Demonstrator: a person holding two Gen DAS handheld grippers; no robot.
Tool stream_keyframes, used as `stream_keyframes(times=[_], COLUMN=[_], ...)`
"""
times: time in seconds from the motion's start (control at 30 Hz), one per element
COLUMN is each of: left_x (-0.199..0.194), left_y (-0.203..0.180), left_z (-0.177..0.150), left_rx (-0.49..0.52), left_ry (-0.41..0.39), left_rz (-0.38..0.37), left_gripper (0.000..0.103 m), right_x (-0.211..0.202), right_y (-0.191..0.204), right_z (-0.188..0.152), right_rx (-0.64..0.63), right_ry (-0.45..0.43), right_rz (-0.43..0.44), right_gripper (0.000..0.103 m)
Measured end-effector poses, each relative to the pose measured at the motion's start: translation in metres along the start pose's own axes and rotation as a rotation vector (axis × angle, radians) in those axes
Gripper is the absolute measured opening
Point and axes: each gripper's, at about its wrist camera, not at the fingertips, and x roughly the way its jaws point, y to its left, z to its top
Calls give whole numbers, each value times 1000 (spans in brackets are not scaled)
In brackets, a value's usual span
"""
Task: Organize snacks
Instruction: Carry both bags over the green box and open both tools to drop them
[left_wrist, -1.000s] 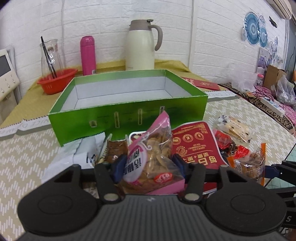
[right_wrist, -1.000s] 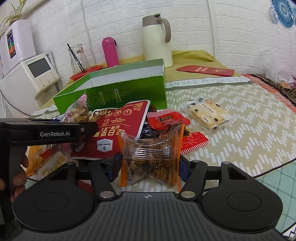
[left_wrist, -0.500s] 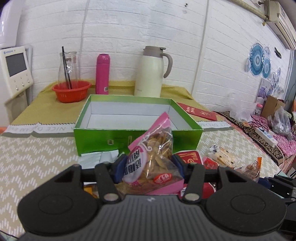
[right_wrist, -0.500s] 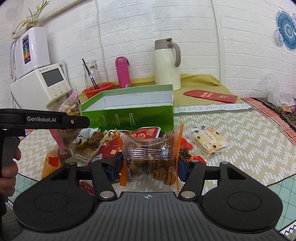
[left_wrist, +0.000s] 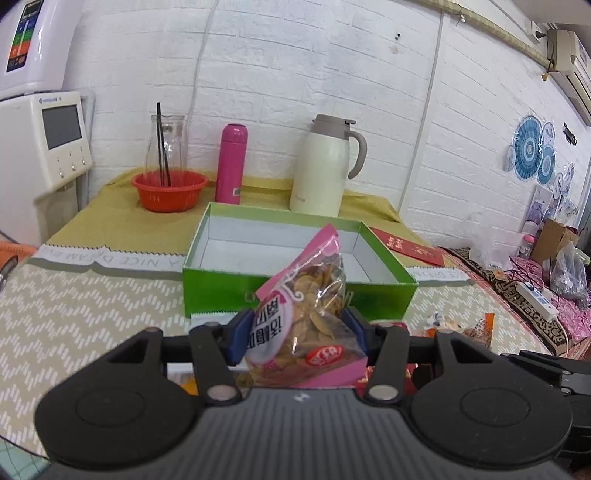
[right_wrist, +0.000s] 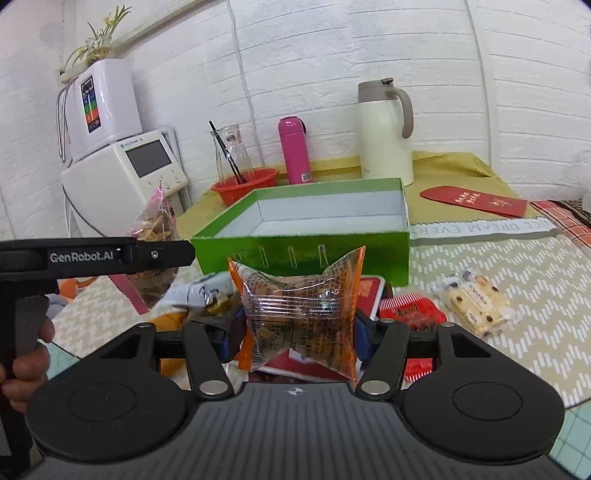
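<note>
Both packets lifted higher off pile since a second ago. Left gripper (left_wrist: 297, 332) clamps pink chip bag (left_wrist: 306, 314); right gripper (right_wrist: 299, 332) clamps orange-edged snack pack (right_wrist: 301, 314), both short of green box (right_wrist: 314, 243) front edge. Carry step; next, likely advance over rim, release inside.

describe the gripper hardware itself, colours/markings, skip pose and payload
Both grippers, left gripper and right gripper, share one look: ribbed dark grey body, two round black side discs, black linkage arms with silver pivot pins, blue finger pads. White "GenRobot.AI" lettering marks the left unit's side. No cables visible.

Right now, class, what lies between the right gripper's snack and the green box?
In the right wrist view, only air separates the orange-edged packet from the green box; loose snacks lie below.
</note>
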Motion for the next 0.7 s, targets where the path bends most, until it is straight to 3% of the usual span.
stream_keyframes(times=[0.13,0.27,0.5,0.7], left_x=[25,66,126,157], left_y=[6,16,34,56], left_z=[31,54,65,58], left_rx=[15,9,35,-29], left_ry=[-66,-60,29,125], left_rz=[-6,16,38,28], left_gripper=[53,53,53,54], right_x=[16,52,128,164], right_y=[-8,-15,-29,-40], right_z=[34,61,82,84], right_rx=[-8,-38,-40,-4], right_ry=[-98,-148,-10,89], right_rz=[-12,-76,-97,-79], right_gripper=[95,95,95,99])
